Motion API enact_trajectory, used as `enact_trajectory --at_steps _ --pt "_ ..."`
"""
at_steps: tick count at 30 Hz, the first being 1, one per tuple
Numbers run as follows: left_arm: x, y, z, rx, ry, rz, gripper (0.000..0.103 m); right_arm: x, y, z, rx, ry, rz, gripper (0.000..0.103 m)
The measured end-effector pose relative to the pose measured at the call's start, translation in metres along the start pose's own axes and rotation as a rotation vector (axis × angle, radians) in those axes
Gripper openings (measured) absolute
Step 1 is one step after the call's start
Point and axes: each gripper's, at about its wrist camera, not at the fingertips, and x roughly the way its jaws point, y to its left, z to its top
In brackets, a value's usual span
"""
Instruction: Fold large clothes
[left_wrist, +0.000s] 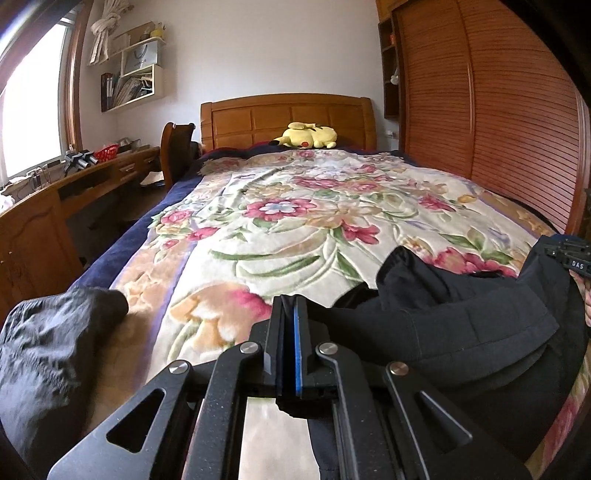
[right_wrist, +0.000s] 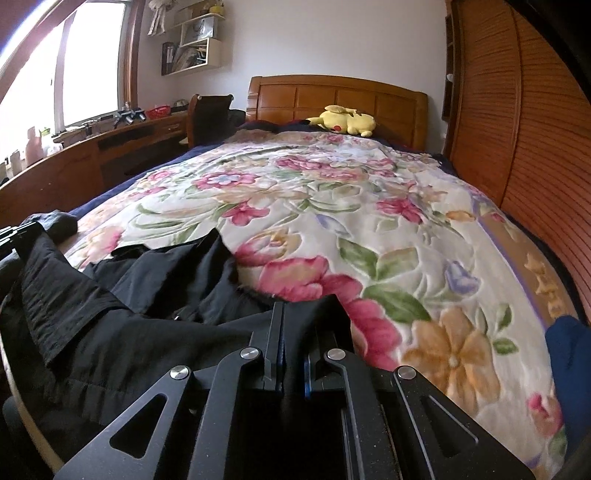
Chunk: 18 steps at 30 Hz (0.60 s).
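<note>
A large black garment (left_wrist: 461, 317) lies bunched at the near end of a bed under a floral blanket (left_wrist: 288, 221). My left gripper (left_wrist: 290, 301) is shut, with an edge of the garment running in from the right and a strip of it hanging below the fingers. The right wrist view shows the same garment (right_wrist: 122, 332) spread to the left. There my right gripper (right_wrist: 291, 310) is shut on a fold of it that drapes over the right finger. The other gripper (left_wrist: 569, 254) shows at the left wrist view's right edge, behind the cloth.
A second dark crumpled cloth (left_wrist: 55, 350) lies at the bed's near left corner. A yellow plush toy (left_wrist: 308, 135) rests by the wooden headboard (left_wrist: 284, 114). A desk (left_wrist: 92, 181) and chair stand left of the bed and a slatted wardrobe (left_wrist: 498, 110) right. Blue fabric (right_wrist: 569, 350) is at the right.
</note>
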Motion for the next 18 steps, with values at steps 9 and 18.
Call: enact_trajectory --at_steps 9,18 --pt "0.041 -0.001 0.046 0.016 0.010 0.019 0.004 0.051 -0.014 0.049 0.038 0.024 -0.039 0.005" --pt "0.093 -0.003 0.044 0.024 0.124 0.023 0.007 0.106 -0.015 0.063 0.056 0.085 -0.152 0.045"
